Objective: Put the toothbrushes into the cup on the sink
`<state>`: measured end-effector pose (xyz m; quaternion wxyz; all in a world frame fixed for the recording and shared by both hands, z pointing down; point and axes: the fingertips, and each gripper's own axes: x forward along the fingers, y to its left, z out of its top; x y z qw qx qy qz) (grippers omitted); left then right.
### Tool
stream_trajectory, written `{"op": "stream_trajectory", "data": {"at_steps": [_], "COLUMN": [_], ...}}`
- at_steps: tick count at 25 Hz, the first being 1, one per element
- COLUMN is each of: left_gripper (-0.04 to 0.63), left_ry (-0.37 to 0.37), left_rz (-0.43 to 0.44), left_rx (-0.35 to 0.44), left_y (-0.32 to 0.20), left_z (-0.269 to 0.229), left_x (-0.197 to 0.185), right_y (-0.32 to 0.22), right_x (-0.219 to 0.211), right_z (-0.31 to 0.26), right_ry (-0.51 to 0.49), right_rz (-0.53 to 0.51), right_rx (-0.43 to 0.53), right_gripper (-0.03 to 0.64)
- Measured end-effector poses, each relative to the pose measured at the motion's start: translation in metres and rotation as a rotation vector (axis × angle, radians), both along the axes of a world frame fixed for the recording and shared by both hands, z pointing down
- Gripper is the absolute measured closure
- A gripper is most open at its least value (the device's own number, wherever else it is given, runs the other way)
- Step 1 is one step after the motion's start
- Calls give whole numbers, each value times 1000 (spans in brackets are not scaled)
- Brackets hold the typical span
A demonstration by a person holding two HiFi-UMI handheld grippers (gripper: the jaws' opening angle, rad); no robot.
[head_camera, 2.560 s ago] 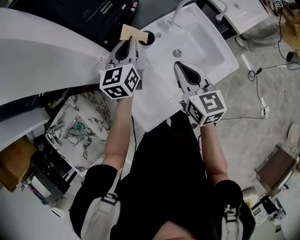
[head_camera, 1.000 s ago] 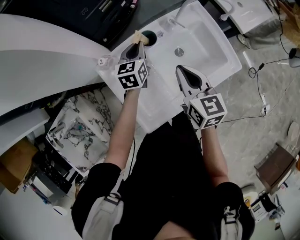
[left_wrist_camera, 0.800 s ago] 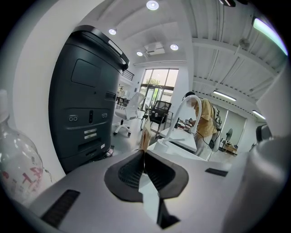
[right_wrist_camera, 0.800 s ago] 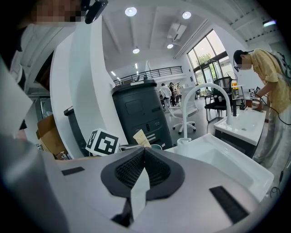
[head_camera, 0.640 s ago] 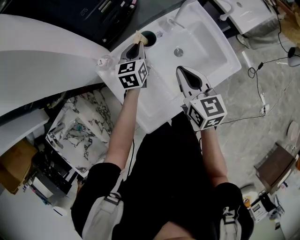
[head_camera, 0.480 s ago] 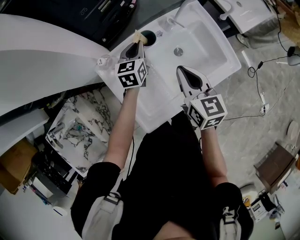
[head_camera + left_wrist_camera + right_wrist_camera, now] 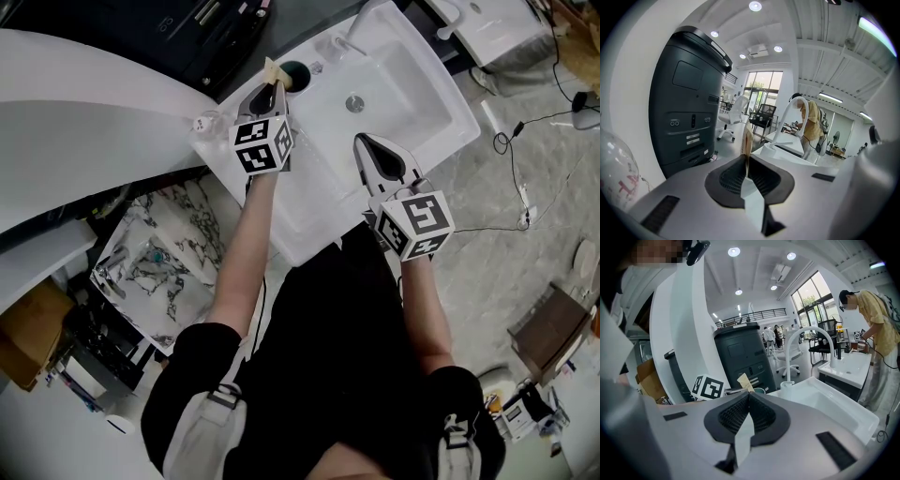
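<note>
Holding tan toothbrush (image 7: 270, 67) in left gripper (image 7: 266, 87) — jaws pinched shut on its lower end, top leaning toward dark cup (image 7: 294, 72) at sink (image 7: 412, 103) back corner, lined up for drop-in. Tip seems at rim, not inside; hard to tell. Right gripper (image 7: 362, 141) jaws together, empty, parked over basin. Versus 2.6 s back — left reached forward to cup; right barely shifted.

From the head we look steeply down on the sink (image 7: 417, 108) at one o'clock, while the cameras on the left tool (image 7: 746, 161) and right tool (image 7: 749, 397) sit close behind their jaws, facing level, both sharing its faucet (image 7: 788, 359) with us.
</note>
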<state>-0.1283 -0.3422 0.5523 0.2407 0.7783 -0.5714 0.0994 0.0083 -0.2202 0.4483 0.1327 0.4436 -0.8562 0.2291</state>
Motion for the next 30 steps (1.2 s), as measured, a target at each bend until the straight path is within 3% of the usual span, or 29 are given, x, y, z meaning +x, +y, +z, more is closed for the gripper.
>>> {"op": "stream_trajectory", "data": {"at_steps": [16, 30], "left_gripper": [571, 571], "left_ry": [7, 16], "left_rz": [12, 23], "left_rx": [15, 44], "left_y": [3, 29], "left_z": [-2, -24], "left_x": [-3, 1], "right_y": [5, 21], "right_x": [-2, -8], "right_z": [-2, -27], "right_ry": [5, 10], "right_rz": [-2, -21], "right_rx": [3, 66], "right_gripper": [588, 588]}}
